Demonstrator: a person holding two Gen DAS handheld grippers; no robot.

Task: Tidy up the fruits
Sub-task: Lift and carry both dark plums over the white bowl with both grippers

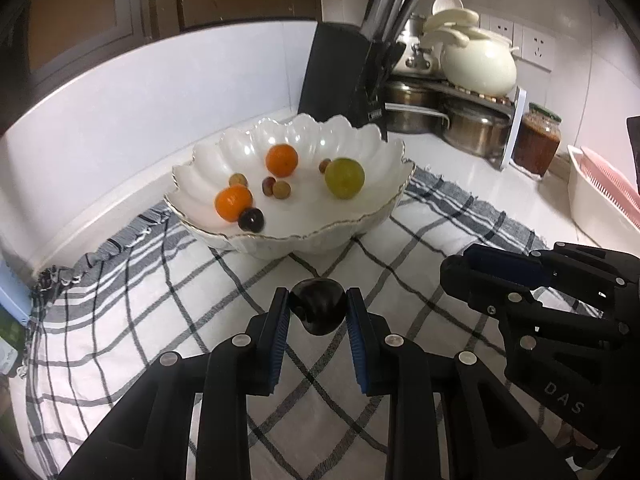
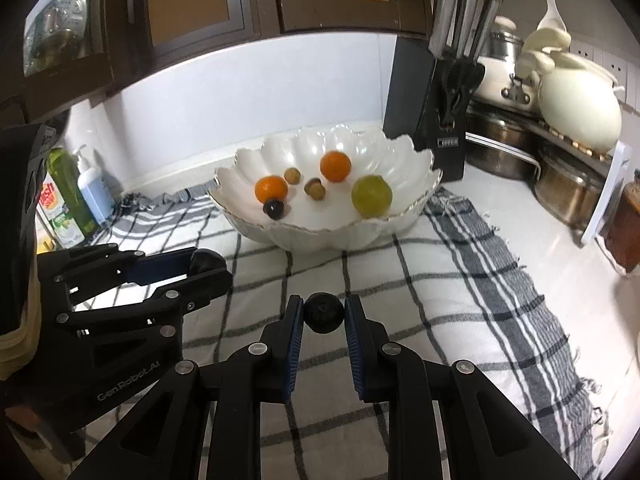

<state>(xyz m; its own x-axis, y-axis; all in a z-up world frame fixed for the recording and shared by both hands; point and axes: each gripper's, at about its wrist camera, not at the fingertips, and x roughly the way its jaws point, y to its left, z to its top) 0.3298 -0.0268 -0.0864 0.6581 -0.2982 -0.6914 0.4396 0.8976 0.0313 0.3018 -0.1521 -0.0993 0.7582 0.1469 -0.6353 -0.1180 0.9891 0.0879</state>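
Left gripper (image 1: 318,312): jaws pinching dark plum (image 1: 318,306). Right gripper (image 2: 323,314): jaws pinching small dark fruit (image 2: 324,313). Fruit bowl (image 2: 400,220) at 12 o'clock on checked cloth (image 2: 460,300). Bottles (image 2: 72,196) at 9 o'clock, right view only; jar (image 1: 536,144) clearest in left view.

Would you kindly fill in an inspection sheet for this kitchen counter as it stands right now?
Surface: white counter partly covered by a checked cloth.
Job's things: scalloped white bowl on the cloth holds two oranges, a green fruit, one dark plum and several small brownish fruits.
Clutter: knife block, steel pots, cream pot, sauce jar, pink rack, bottles.
Grippers: left gripper shut on a dark plum; right gripper shut on a small dark fruit; both above the cloth.
Cables: nothing seen.
Surroundings: brown cabinets, wall sockets.
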